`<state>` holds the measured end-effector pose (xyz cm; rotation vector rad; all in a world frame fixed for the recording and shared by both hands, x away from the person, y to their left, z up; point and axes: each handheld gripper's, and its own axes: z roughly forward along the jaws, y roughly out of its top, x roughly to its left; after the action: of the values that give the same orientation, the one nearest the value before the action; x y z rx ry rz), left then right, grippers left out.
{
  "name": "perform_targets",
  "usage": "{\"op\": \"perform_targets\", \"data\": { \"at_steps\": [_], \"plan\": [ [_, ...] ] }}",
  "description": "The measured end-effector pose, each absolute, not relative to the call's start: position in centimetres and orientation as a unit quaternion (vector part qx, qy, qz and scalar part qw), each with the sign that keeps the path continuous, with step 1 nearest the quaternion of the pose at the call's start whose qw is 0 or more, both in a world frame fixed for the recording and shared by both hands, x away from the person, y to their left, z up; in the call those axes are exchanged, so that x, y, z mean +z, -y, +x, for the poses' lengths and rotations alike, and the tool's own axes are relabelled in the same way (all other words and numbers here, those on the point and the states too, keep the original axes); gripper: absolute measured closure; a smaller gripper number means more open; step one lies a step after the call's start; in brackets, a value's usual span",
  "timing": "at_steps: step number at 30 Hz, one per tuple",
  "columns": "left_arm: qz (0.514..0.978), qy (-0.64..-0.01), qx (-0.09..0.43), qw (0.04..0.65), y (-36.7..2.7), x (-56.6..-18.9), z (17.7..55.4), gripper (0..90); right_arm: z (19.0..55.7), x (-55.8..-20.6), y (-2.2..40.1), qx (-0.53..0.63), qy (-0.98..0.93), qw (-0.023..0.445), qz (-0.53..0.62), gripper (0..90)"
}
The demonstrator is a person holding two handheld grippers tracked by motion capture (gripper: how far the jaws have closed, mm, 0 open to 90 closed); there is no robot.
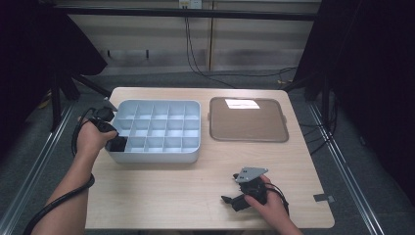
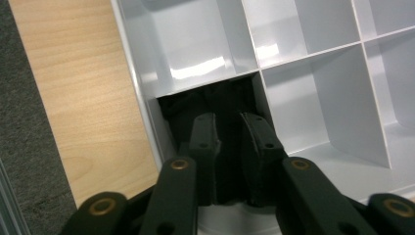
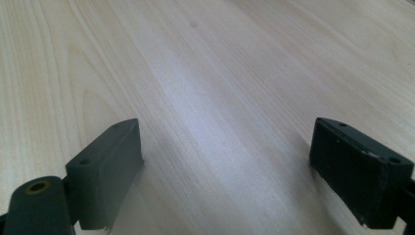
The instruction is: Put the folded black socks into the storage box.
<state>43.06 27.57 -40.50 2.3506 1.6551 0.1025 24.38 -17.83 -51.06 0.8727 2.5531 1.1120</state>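
Left hand-held gripper (image 2: 229, 134) sits w/ jaws a crack apart, nothing pinched, over the dark cloth-like item (image 2: 205, 100) in the near-left corner cell of the grey divider tray (image 1: 193, 110). Risk: fabric snags a pad & lifts back out, or a jaw knocks the cell wall. Right hand-held gripper (image 3: 227, 166) rests wide open & empty on the bench (image 1: 161, 191).

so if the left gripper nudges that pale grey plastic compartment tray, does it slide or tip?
The pale grey plastic compartment tray probably slides: it sits low, wide and flat on the smooth wooden table. Thin glossy walls and mostly bare cells suggest it is light. Tipping looks unlikely.
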Motion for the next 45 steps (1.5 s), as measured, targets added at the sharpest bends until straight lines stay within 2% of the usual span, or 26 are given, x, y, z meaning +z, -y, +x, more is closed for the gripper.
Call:
{"op": "perform_targets", "data": {
  "at_steps": [2, 10, 23, 45],
  "plan": [
    [0.810, -0.569, 0.039, 0.136, -27.5, -40.2, 42.9, 69.7, 24.4, -51.1, 17.8, 0.379, -0.869, 0.112, 0.297, 11.5],
    [0.811, -0.566, 0.041, 0.144, -27.2, -39.4, 42.4, 63.4, 24.4, -51.0, 17.8, 0.378, -0.869, 0.111, 0.298, 11.6],
    [0.819, -0.550, 0.044, 0.156, -26.2, -38.3, 41.9, 47.8, 24.4, -51.0, 17.8, 0.378, -0.869, 0.111, 0.298, 11.6],
    [0.824, -0.530, 0.037, 0.197, -26.3, -36.5, 39.7, 39.1, 24.4, -51.1, 17.8, 0.379, -0.870, 0.112, 0.295, 11.5]
  ]
}}
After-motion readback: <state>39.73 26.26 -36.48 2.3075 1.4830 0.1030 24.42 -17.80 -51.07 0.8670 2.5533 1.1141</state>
